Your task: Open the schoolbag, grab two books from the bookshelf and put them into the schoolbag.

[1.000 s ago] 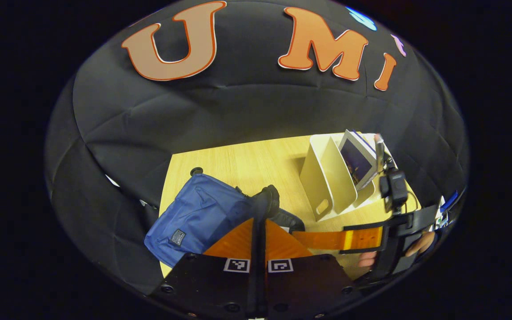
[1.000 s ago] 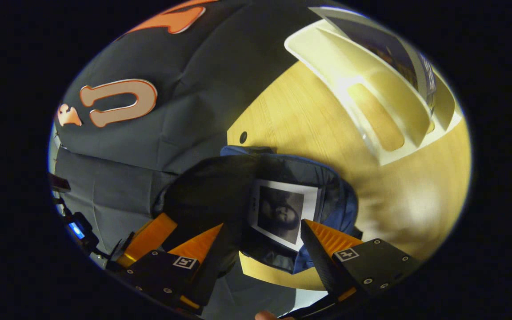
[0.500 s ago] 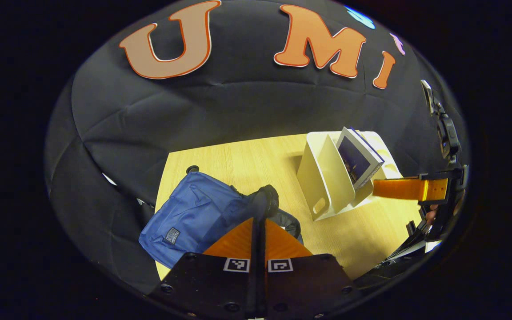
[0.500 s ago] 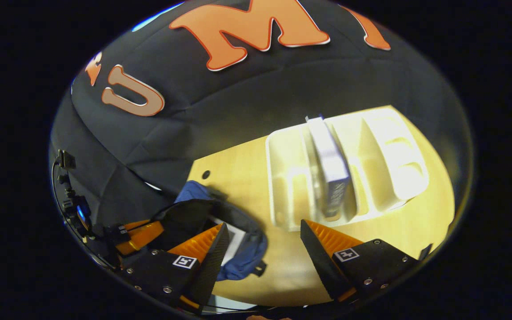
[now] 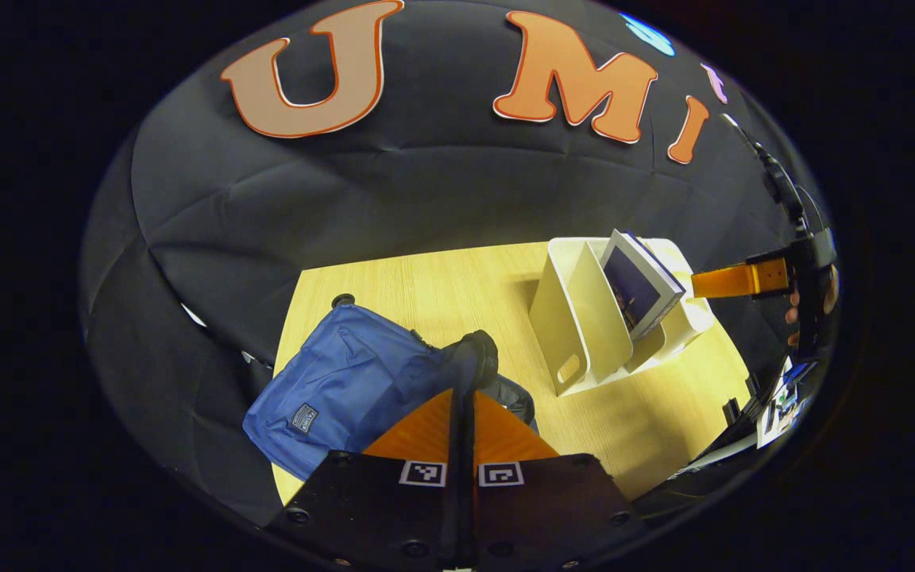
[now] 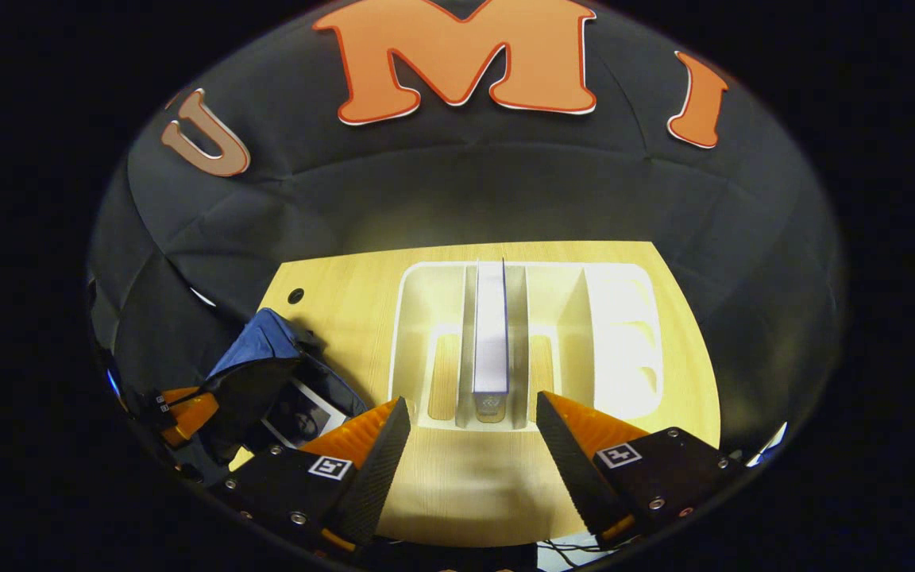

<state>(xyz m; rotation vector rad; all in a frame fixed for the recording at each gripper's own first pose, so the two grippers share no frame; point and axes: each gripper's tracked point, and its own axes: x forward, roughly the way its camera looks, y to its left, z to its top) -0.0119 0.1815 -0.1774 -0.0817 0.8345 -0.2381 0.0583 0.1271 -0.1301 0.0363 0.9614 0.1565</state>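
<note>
Here, right gripper (image 6: 473, 437) fingers gape toward the book (image 6: 491, 330); left gripper (image 5: 463, 397) pinches the schoolbag (image 5: 346, 381).

A light wood table (image 5: 442, 286) stood against the black cloth wall. A small dark round hole (image 6: 295, 295) sat near its far left corner. On its left part lay a blue schoolbag (image 5: 346, 381), reaching to the near edge, its mouth open with a book (image 6: 299, 413) showing inside. On the right part stood a cream bookshelf (image 6: 616, 342) with upright dividers, apart from the bag with bare wood between them. One book (image 6: 491, 334) stood in the middle slot of the bookshelf, leaning on a divider in the left gripper view.
</note>
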